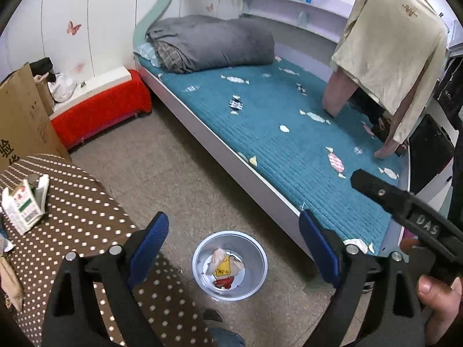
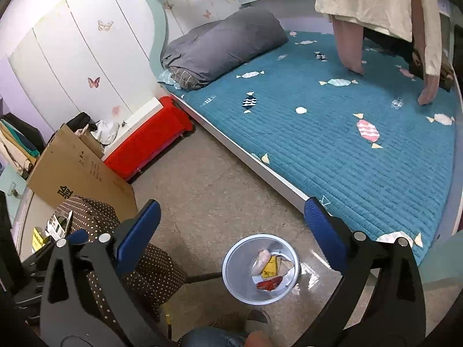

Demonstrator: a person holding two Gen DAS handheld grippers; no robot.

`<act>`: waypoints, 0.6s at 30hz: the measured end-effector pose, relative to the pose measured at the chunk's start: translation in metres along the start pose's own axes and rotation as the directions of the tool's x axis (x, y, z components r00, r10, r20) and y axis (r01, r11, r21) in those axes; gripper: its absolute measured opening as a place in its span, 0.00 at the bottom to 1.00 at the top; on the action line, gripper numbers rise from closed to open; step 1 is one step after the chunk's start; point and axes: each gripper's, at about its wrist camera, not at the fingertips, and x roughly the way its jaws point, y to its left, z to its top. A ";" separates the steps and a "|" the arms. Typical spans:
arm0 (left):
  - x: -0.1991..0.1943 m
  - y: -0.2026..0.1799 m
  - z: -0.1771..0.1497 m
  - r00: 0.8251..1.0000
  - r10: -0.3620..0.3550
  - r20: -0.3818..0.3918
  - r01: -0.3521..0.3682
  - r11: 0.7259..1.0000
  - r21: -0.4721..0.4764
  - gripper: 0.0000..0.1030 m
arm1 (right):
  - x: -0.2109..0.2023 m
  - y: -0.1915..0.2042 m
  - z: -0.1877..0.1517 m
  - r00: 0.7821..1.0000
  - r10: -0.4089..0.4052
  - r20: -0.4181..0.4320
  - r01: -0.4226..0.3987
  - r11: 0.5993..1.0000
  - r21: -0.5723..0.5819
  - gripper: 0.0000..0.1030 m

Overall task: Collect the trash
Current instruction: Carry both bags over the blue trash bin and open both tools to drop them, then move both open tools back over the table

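Both grippers empty, jaws wide: left gripper (image 1: 234, 248), right gripper (image 2: 233, 231). Trash wrappers (image 1: 224, 269) sit in bin (image 1: 199, 263) on floor, 6 o'clock. Carton (image 1: 24, 205) left on worktop (image 1: 86, 202), 9 o'clock. Risk: clumsy grab knocks carton off edge; grippers close together, could collide.

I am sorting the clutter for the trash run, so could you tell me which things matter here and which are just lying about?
Job:
- bin on the floor
- wrappers inside it
- opened carton on the dotted table

Lying about:
- grey duvet
- cardboard box
- hanging shirt
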 end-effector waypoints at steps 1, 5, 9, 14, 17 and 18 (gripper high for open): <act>-0.005 0.000 0.000 1.000 0.005 0.011 -0.005 1.000 0.001 0.87 | -0.004 0.004 -0.001 1.000 -0.006 0.008 0.006 1.000 -0.006 0.94; -0.029 0.001 -0.001 0.998 0.018 0.053 -0.018 1.000 0.000 0.87 | -0.019 0.015 0.000 1.000 -0.010 0.028 0.011 1.000 -0.025 0.94; -0.054 0.003 -0.003 0.995 0.040 0.093 -0.041 0.999 0.005 0.87 | -0.035 0.029 -0.001 0.999 0.008 0.043 -0.006 0.999 -0.043 0.94; -0.086 0.011 -0.009 0.989 0.054 0.138 -0.053 0.999 -0.010 0.87 | -0.057 0.051 -0.001 0.997 0.033 0.064 -0.027 0.996 -0.080 0.94; -0.101 0.015 -0.015 0.985 0.065 0.159 -0.064 0.998 -0.012 0.87 | -0.066 0.065 -0.004 0.996 0.048 0.069 -0.041 0.994 -0.103 0.94; -0.107 0.018 -0.018 0.983 0.071 0.167 -0.069 0.997 -0.015 0.87 | -0.069 0.069 -0.004 0.996 0.052 0.070 -0.044 0.993 -0.107 0.94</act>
